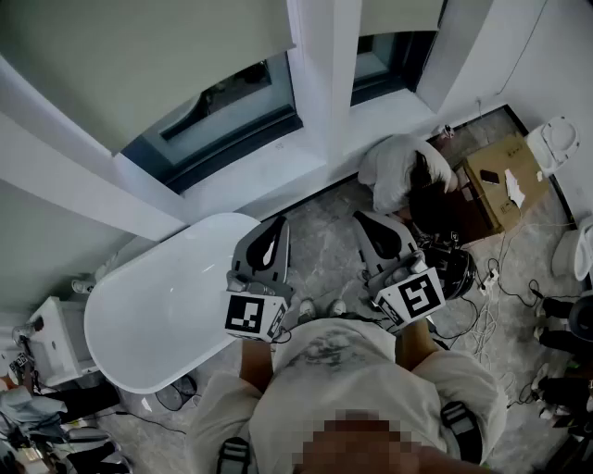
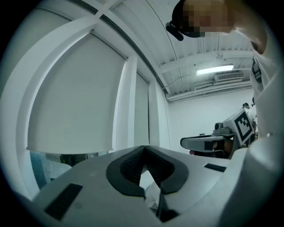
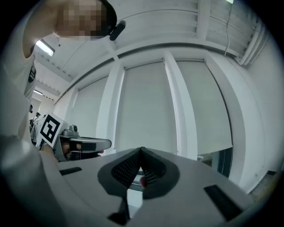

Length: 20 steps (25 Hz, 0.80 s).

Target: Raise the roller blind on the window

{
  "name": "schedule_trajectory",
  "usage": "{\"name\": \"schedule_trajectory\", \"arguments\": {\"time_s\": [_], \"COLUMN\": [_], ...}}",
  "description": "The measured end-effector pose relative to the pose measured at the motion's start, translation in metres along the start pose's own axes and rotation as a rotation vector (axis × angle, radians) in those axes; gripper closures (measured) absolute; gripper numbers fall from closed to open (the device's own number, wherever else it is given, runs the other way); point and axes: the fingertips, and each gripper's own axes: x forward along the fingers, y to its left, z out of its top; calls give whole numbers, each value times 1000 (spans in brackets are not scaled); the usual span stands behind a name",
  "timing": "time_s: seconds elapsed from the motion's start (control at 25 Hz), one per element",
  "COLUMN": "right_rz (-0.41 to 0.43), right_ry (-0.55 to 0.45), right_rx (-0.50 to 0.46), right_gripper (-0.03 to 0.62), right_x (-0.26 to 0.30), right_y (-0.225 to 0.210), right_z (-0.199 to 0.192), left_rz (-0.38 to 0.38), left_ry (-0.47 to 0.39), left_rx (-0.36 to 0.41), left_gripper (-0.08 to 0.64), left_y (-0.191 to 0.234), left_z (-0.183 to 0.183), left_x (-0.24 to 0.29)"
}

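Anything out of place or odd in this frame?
Only floor clutter right of the bathtub: a crumpled white bundle, a cardboard box and loose cables trailing about. The roller blind hangs straight.

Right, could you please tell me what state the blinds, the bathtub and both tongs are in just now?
Left roller blind: lowered most of the way, with a strip of glass bare below it.
Right roller blind: also lowered, with glass showing beneath.
Left tongs: shut, nothing between them.
Right tongs: shut, nothing held.
Bathtub: no water in it.
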Motion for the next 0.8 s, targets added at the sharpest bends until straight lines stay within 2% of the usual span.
{"name": "schedule_trajectory", "arguments": {"time_s": [0.12,0.4,0.8], "right_rz": [16,31,21], "right_ry": [12,-27,-9], "right_rx": [4,19,33], "right_gripper": [531,531,531], "right_x": [-4,-11,30], "right_y": [-3,-19,-57], "right_z": [-5,-1,-10], "left_rz": [9,25,41], "left_ry": [-7,-8,-7], "left_rx": [3,11,1], "left_gripper": [554,554,554], "left_y": [-5,-24,4], "left_z": [0,1,-6], "left_x": [2,12,52]}}
